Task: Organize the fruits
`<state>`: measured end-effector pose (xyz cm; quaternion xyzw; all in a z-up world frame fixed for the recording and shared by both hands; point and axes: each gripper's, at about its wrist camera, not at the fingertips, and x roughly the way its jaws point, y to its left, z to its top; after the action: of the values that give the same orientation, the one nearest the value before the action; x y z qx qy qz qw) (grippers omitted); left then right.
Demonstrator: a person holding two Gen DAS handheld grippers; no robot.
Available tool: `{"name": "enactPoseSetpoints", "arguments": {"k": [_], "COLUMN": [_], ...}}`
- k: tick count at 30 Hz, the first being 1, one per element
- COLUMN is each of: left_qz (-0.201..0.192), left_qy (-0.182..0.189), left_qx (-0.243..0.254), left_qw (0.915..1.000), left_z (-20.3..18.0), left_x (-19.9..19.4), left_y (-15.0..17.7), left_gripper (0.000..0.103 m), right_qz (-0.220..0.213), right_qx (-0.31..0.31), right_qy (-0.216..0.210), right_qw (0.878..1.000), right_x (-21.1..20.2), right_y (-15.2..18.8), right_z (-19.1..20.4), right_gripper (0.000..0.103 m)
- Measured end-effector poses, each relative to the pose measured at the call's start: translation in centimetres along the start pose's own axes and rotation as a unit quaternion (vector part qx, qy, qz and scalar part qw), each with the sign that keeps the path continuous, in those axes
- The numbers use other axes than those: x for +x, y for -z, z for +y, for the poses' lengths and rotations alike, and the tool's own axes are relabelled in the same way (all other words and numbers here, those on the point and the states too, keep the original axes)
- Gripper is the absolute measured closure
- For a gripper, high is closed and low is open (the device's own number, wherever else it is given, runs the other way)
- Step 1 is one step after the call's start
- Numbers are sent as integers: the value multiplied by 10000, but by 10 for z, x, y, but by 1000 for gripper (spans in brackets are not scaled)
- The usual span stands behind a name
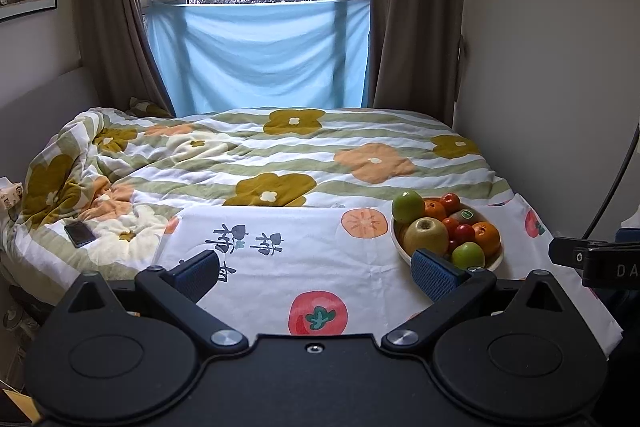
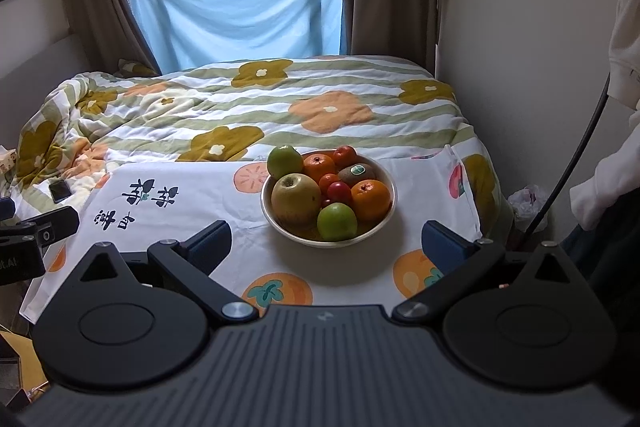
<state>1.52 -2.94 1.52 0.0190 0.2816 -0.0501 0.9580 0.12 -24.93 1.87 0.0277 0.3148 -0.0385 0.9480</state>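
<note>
A metal bowl (image 2: 386, 217) full of fruit sits on a white persimmon-print cloth (image 2: 180, 183) on the bed. It holds a large yellow-green apple (image 2: 295, 199), two green apples (image 2: 337, 221), oranges (image 2: 370, 199), a kiwi (image 2: 356, 173) and small red fruits (image 2: 339, 191). My right gripper (image 2: 326, 245) is open and empty, just in front of the bowl. My left gripper (image 1: 316, 273) is open and empty, left of the bowl (image 1: 404, 247), its right finger near the bowl's rim.
A flowered quilt (image 1: 260, 155) covers the bed behind the cloth. A phone (image 1: 79, 233) lies on the quilt at left. A wall runs along the bed's right side. A window with a blue sheet (image 1: 260, 55) is at the back.
</note>
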Motion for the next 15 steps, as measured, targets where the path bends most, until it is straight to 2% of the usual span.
{"name": "enactPoseSetpoints", "arguments": {"k": [15], "left_qz": [-33], "left_qy": [-27], "left_qx": [10], "left_qw": [10000], "left_z": [-2], "left_x": [-3], "left_y": [2], "left_gripper": [0], "right_qz": [-8], "right_qx": [7], "right_qy": [-11], "right_qw": [10000], "right_x": [0], "right_y": [2], "right_z": [1], "right_gripper": [0]}}
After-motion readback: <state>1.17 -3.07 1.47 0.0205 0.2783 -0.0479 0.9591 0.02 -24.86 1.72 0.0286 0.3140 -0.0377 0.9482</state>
